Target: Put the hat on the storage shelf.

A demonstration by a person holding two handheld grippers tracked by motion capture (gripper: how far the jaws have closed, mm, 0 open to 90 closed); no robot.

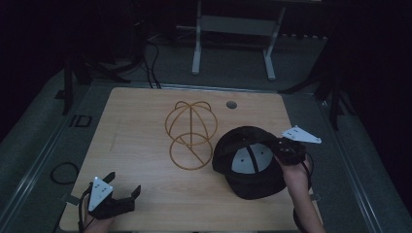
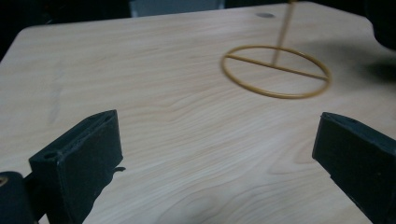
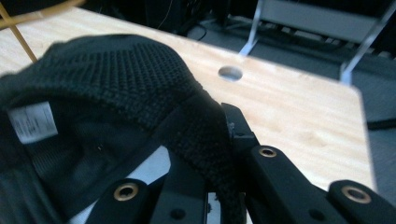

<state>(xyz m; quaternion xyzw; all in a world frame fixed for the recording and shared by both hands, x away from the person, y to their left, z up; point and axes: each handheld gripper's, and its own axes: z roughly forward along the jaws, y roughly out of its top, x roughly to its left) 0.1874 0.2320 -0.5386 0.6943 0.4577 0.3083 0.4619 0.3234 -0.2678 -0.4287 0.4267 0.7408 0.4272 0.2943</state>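
Observation:
A black cap (image 1: 248,162) lies upside down at the table's right, its pale lining facing up. My right gripper (image 1: 282,151) is shut on the cap's rim; in the right gripper view the knitted black band (image 3: 205,140) runs between the jaws, with a white label (image 3: 32,122) inside the cap. A gold wire hat stand (image 1: 189,133) rises from the table's middle; its ring base (image 2: 275,70) and stem appear in the left gripper view. My left gripper (image 1: 124,185) rests open at the front left corner, jaws wide apart over bare wood.
The wooden table (image 1: 141,145) has a round cable hole (image 1: 231,104) near its far edge. Beyond it stands a white metal frame (image 1: 233,29) on dark floor. Cables (image 1: 63,172) lie on the floor to the left.

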